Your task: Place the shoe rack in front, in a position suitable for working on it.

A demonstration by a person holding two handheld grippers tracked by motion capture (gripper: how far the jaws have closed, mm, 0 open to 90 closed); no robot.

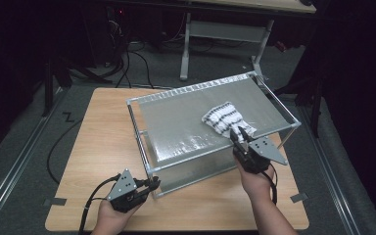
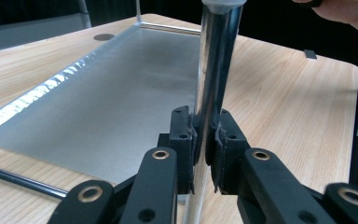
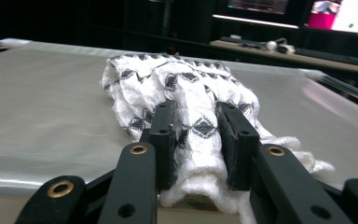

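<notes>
Clamping the rack's upright metal post (image 2: 213,70) between pressed-together jaws: left gripper (image 2: 204,140). Pinching the patterned white cloth (image 3: 186,100) on the rack's top shelf (image 1: 176,117): right gripper (image 3: 196,140).

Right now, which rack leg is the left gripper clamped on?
The near-left corner post: the left gripper pinches it at the rack's front corner nearest that hand. The other posts stand free.
</notes>
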